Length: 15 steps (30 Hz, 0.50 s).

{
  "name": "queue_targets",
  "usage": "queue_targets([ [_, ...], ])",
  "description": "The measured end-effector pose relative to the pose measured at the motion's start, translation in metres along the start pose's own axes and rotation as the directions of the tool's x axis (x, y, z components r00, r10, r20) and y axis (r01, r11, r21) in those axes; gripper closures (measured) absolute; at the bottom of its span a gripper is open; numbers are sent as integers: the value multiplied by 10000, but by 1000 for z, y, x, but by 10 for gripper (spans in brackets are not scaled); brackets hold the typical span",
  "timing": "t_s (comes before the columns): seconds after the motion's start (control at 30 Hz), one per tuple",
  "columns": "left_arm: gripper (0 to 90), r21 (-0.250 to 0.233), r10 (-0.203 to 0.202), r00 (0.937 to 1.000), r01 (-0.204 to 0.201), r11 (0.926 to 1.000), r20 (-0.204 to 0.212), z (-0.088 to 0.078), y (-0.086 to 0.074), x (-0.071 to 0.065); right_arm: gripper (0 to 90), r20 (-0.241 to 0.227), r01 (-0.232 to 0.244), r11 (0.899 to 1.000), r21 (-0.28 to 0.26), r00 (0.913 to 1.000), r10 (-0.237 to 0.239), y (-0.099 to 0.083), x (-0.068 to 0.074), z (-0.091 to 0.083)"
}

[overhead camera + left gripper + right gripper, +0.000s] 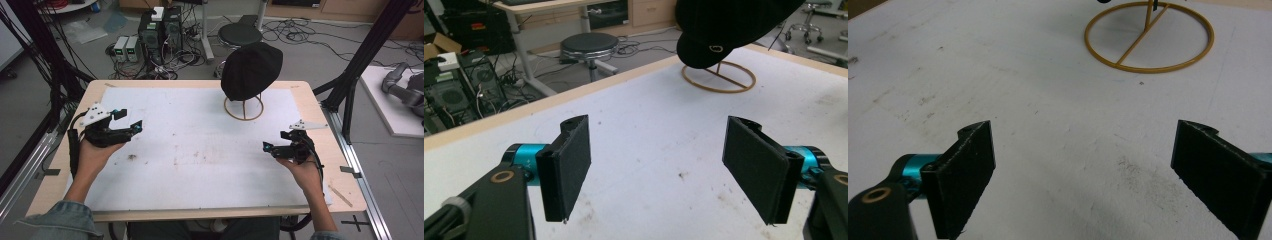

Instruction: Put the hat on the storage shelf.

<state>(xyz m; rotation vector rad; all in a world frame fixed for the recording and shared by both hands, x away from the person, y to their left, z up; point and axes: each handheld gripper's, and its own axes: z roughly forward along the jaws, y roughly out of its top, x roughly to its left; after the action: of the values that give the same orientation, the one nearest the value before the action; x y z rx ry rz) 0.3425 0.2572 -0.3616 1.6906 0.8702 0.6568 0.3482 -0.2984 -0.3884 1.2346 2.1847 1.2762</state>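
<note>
A white mat is spread over the table, and toward its far edge a black hat is perched on a gold wire stand. Well short of the stand, to its left and right, the left gripper and the right gripper are held with jaws spread wide, nothing between them. The approach is judged to be in hand (nothing is touched yet); next, both should be brought to the hat's brim.

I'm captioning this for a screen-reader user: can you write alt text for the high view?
A black hat sits on a gold wire stand at the far side of a white-topped table. Near the person, the left gripper and right gripper are held open, apart from the hat.
</note>
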Motion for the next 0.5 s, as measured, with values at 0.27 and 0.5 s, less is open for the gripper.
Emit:
queue_targets([
  [0.27, 278, 16, -34, 9973, 36, 10000, -728, -15, -28, 0, 102, -7, 40, 10000, 32, 10000, -40, 0, 2, 1],
  [0.5, 280, -48, -327, 9946, 324, 9995, -989, -18, -46, 3, 102, -24, 58, 10000, 37, 10000, -58, 1, 4, 3],
])
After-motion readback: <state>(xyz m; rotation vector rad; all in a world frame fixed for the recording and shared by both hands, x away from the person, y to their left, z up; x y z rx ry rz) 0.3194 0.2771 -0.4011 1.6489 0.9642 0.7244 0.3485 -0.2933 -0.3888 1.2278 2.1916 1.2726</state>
